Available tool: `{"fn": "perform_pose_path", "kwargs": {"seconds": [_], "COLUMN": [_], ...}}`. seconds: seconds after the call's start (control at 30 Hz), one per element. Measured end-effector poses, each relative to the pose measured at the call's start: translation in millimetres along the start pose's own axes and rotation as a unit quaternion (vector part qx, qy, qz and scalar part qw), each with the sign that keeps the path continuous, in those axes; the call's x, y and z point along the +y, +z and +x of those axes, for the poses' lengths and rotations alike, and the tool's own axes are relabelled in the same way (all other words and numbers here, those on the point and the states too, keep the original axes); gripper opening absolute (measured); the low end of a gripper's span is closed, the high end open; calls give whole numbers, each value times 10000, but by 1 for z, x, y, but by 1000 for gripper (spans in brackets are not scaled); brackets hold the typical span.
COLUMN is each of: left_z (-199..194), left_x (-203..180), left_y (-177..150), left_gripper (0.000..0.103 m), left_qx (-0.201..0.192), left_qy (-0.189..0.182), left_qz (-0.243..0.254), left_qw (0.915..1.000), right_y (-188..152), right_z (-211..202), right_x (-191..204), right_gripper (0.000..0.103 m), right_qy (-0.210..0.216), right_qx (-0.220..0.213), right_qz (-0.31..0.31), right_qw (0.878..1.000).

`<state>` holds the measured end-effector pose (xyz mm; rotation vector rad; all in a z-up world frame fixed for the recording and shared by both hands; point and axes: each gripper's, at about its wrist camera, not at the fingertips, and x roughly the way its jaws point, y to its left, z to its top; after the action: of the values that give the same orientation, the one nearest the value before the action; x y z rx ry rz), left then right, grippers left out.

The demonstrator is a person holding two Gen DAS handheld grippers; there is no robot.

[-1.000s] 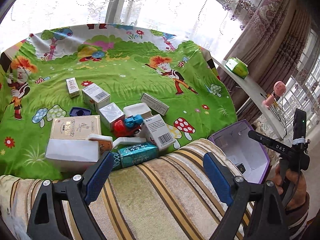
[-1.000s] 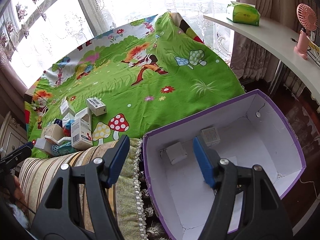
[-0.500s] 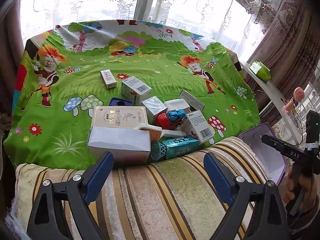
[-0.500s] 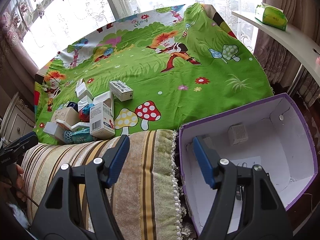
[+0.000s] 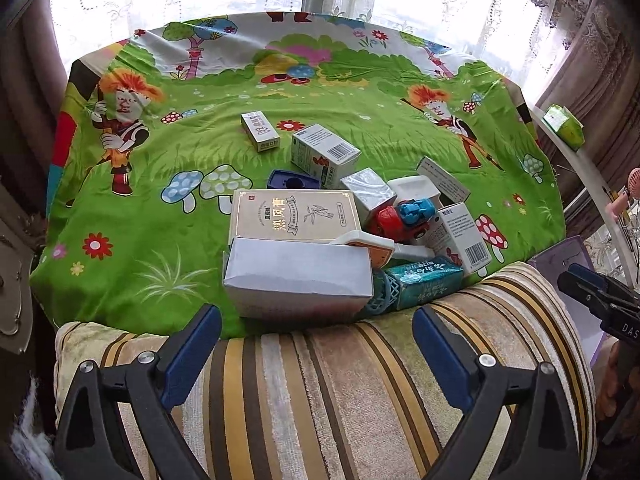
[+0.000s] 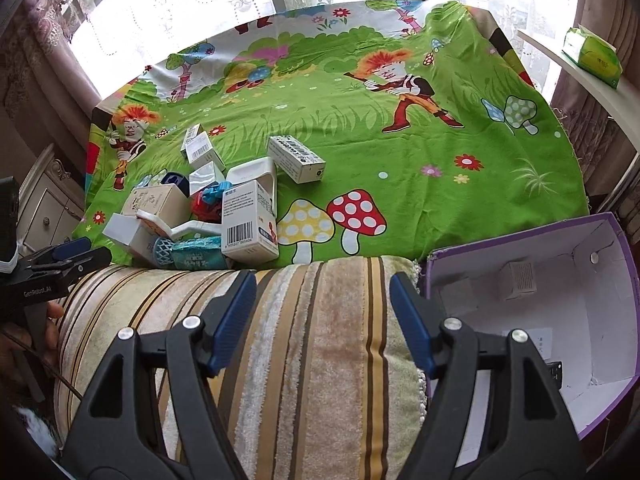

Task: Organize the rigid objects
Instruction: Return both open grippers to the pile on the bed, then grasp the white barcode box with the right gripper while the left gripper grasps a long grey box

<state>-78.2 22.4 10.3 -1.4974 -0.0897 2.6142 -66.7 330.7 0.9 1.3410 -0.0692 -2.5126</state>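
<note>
So both grippers are hovering over a striped beige-and-brown plush cushion at the near edge of the green cartoon-print sheet. The left gripper has its blue-padded fingers spread wide with nothing between them, and same deal for the right gripper, wide apart and holding nothing.

Straight ahead of the left gripper sits the pile of stuff: a plain white cardboard box closest, touching the cushion edge, with a beige flat carton with gold Chinese lettering right behind it. Ahead and to the right of that there's a teal foil-wrapped packet, a white barcode carton standing upright, and a red-and-blue toy car wedged in the middle of it all (kind of buried, honestly). Farther out are a white medicine box with a barcode on top, a small narrow white box lying a bit apart from the heap, and a dark blue plastic piece.

Off to the right of the right gripper is the purple-rimmed open cardboard box with a white inside, and a small white cube-shaped box sits inside near the far wall. There's a green tissue pack on the white shelf far to the right.
</note>
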Motion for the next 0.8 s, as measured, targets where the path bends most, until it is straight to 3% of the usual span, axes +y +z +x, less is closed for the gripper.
{"fn": "perform_pose_path", "kwargs": {"seconds": [0.4, 0.8], "left_z": [18, 29], "left_x": [1, 5], "left_y": [10, 13], "left_gripper": [97, 97], "left_qx": [213, 296], "left_qy": [142, 93], "left_qz": [170, 147], "left_qw": [9995, 9994], "right_y": [9, 21], "right_z": [20, 44], "right_x": [40, 66], "right_gripper": [77, 80], "right_qy": [107, -58], "right_qx": [233, 422], "right_qz": [-589, -1031], "right_qw": [9979, 9938]}}
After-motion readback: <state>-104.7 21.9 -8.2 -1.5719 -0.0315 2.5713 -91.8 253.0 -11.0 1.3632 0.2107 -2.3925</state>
